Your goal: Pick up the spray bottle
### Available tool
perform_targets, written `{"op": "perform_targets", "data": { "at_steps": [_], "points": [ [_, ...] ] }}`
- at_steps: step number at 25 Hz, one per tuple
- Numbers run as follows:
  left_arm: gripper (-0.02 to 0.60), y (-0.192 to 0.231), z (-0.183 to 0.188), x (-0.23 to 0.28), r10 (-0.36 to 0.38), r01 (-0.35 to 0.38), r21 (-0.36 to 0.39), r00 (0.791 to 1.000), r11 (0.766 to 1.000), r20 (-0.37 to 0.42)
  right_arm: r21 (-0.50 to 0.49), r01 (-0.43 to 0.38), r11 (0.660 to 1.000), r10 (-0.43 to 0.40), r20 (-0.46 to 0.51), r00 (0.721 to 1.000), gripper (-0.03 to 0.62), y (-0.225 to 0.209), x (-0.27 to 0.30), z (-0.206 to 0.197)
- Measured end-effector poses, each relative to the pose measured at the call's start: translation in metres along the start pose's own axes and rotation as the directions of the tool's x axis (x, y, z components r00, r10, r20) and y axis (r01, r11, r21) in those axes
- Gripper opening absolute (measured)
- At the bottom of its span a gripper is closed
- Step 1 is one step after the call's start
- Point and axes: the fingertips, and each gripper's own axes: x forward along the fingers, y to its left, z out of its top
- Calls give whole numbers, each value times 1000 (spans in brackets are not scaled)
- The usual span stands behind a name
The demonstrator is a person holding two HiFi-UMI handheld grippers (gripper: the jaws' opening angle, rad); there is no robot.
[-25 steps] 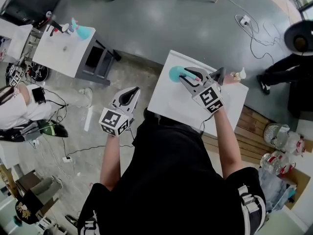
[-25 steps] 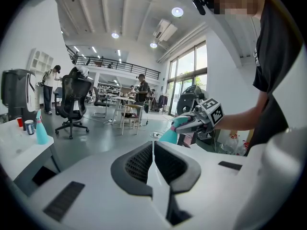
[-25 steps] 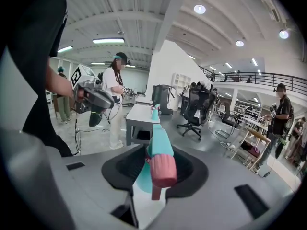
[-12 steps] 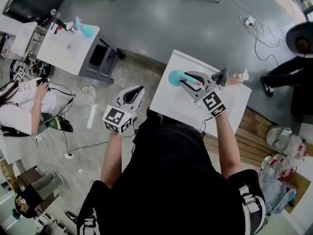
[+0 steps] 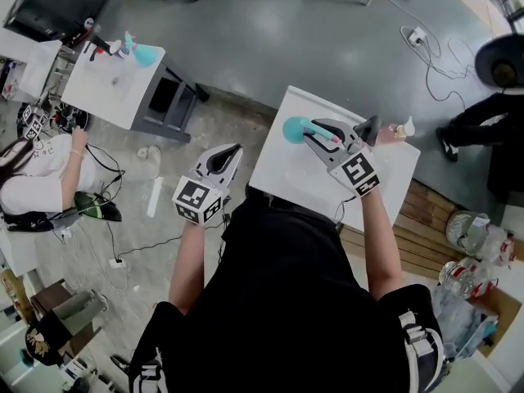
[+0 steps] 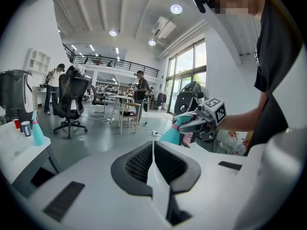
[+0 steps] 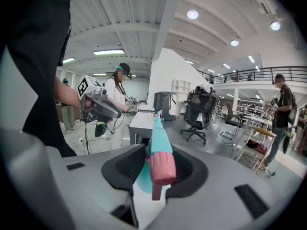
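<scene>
Spray bottle (image 5: 292, 128), teal, clamped in right hand-held gripper (image 5: 312, 128), left hand-held gripper (image 5: 231, 151) closed, empty

White square surface (image 5: 295, 169), bare over most of its top.
- One teal spray bottle (image 5: 293, 128) at the far left corner; whether its base rests on the surface cannot be told.
- One small pale bottle (image 5: 402, 127), upright at the far right edge.

Second white surface (image 5: 106, 88), well apart to the left.
- One teal bottle (image 5: 144, 53) at the far edge.
- Small dark and red items (image 5: 97, 47) just beside it, too small to identify.

Grey floor (image 5: 286, 31).
- One white power strip (image 5: 410, 33).
- Loose cables (image 5: 434, 65).
</scene>
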Motion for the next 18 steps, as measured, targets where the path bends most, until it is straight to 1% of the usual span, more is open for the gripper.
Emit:
{"op": "perform_targets", "data": {
  "at_steps": [18],
  "points": [
    [29, 0, 2, 3, -4, 4, 1, 1000, 1000, -5, 23, 23, 999, -23, 15, 1000, 147, -7, -3, 0]
  ]
}}
